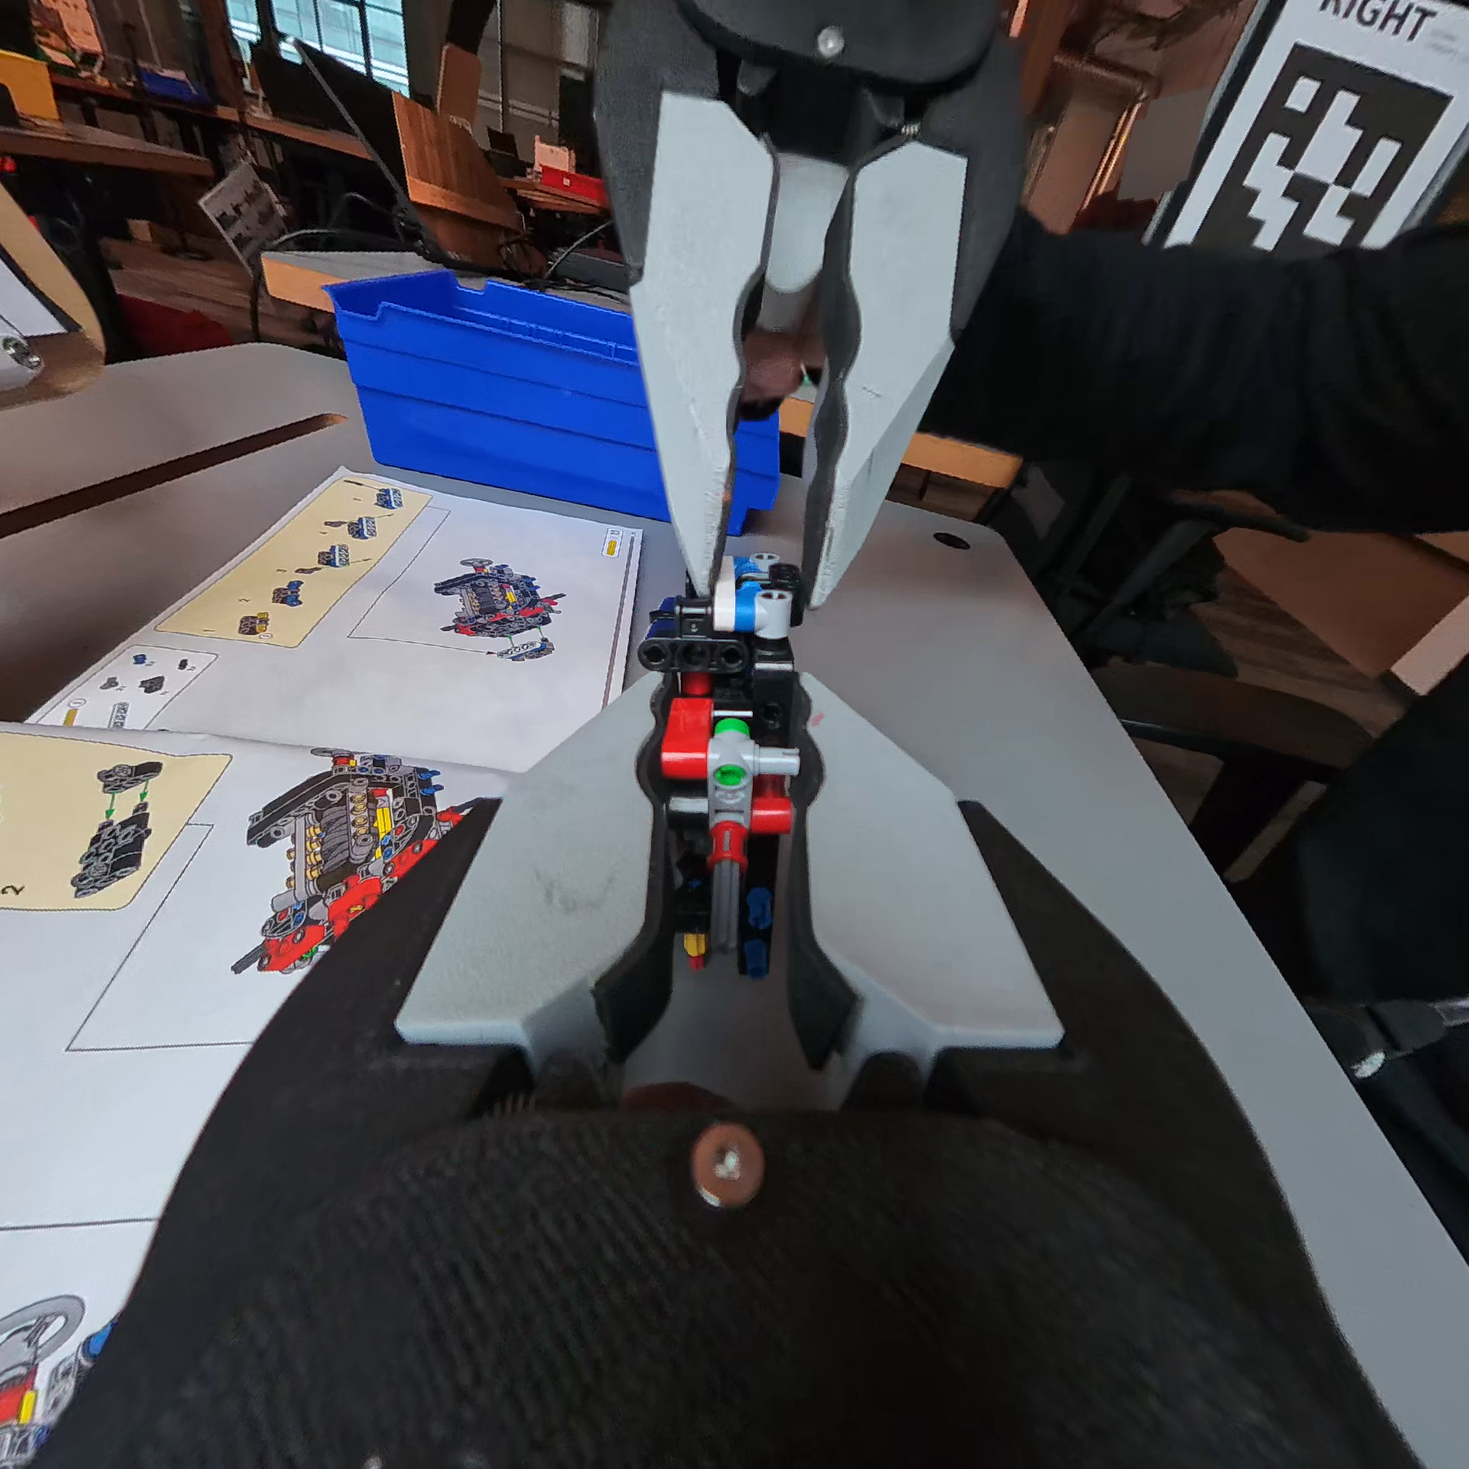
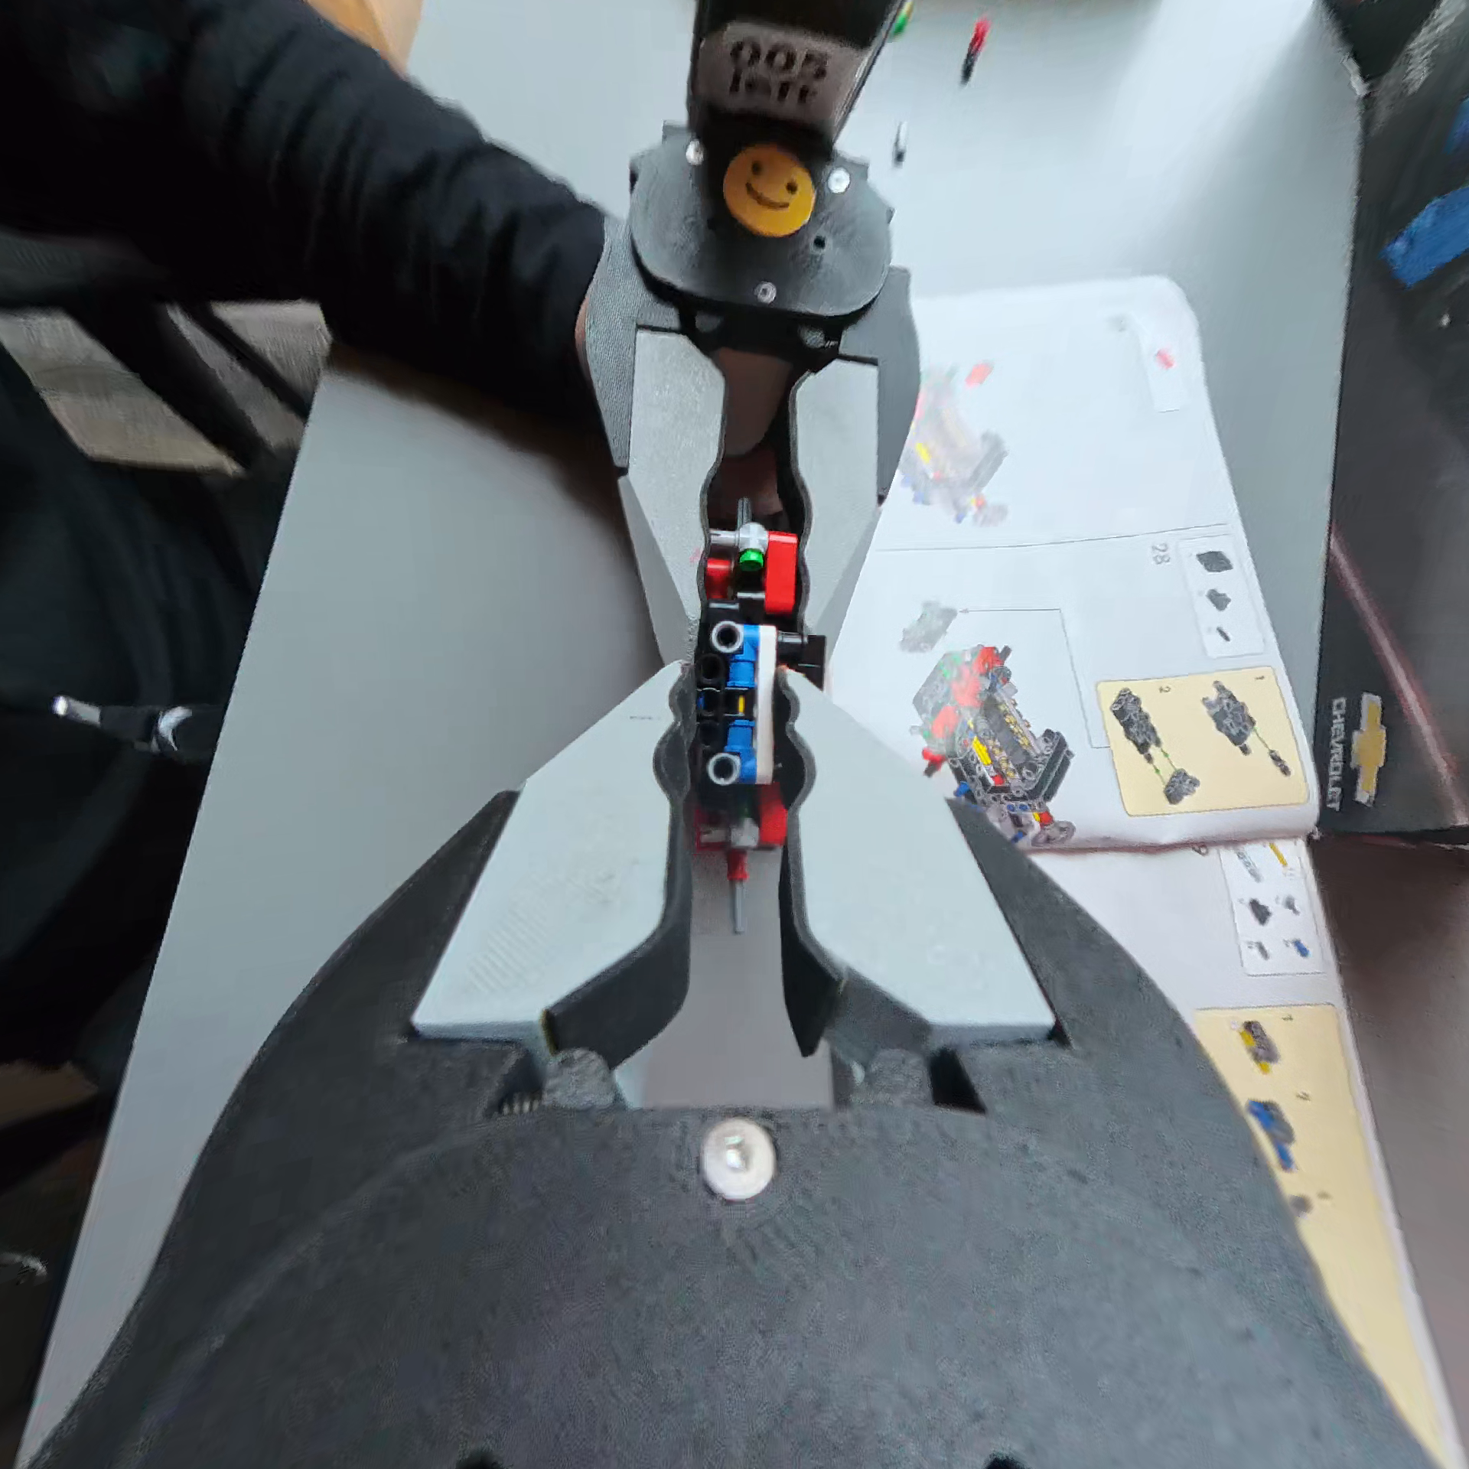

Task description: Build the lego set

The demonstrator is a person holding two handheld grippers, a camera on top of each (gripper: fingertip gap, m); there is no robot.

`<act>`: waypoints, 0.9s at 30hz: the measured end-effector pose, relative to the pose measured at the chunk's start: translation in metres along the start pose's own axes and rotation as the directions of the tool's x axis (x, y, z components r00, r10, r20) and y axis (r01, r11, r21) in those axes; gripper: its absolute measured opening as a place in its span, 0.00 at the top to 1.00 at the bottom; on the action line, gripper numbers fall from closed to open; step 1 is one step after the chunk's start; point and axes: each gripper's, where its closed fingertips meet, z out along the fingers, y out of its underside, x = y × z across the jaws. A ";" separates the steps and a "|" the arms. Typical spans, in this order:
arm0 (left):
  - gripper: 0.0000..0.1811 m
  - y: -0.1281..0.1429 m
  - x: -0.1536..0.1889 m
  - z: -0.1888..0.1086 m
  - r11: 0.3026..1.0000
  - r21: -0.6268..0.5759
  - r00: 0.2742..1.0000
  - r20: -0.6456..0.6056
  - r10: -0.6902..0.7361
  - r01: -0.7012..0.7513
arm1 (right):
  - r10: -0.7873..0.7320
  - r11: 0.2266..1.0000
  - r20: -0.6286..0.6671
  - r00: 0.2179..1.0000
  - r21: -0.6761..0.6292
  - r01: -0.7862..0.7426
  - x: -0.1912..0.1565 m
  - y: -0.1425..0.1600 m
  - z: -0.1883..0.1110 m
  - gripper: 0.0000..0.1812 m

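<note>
A small Lego assembly (image 1: 727, 763) of black, red, grey, blue and white Technic parts is held above the grey table (image 1: 938, 715). My left gripper (image 1: 730, 699) is shut on its red and black lower part. My right gripper (image 1: 755, 588) comes from the far side, and its tips close on the blue and white end. In the right wrist view my right gripper (image 2: 731, 676) clamps the black, blue and white block of the assembly (image 2: 739, 699). The left gripper (image 2: 751, 636) faces it from above and holds the red end.
An open instruction booklet (image 1: 318, 620) lies left of the grippers; it also shows in the right wrist view (image 2: 1073, 493). A blue bin (image 1: 493, 381) stands behind it. A dark box (image 2: 1391, 556) lies beside the booklet. Small loose parts (image 2: 974, 44) lie farther off on the table. Black sleeves reach in. My left and right fingertips are right by each other.
</note>
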 end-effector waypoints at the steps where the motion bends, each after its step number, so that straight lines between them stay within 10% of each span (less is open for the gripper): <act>1: 0.86 0.000 0.001 0.001 1.000 0.001 1.000 -0.002 0.005 -0.005 | 0.026 0.999 0.010 1.000 0.025 -0.026 -0.001 0.001 -0.002 0.91; 11: 0.86 0.000 0.006 0.004 0.997 -0.001 0.997 0.005 0.076 -0.076 | 0.169 0.986 -0.195 0.966 0.030 -0.167 0.013 0.030 -0.026 0.97; 18: 0.86 -0.007 0.034 0.010 0.906 0.038 0.907 0.028 0.421 -0.422 | 0.398 0.715 0.355 0.846 0.458 -0.529 -0.038 0.017 -0.043 0.72; 27: 0.86 0.008 0.051 0.023 0.775 -0.085 0.774 0.059 0.631 -0.626 | 0.338 0.813 0.261 0.904 0.402 -0.421 -0.050 0.037 -0.020 0.82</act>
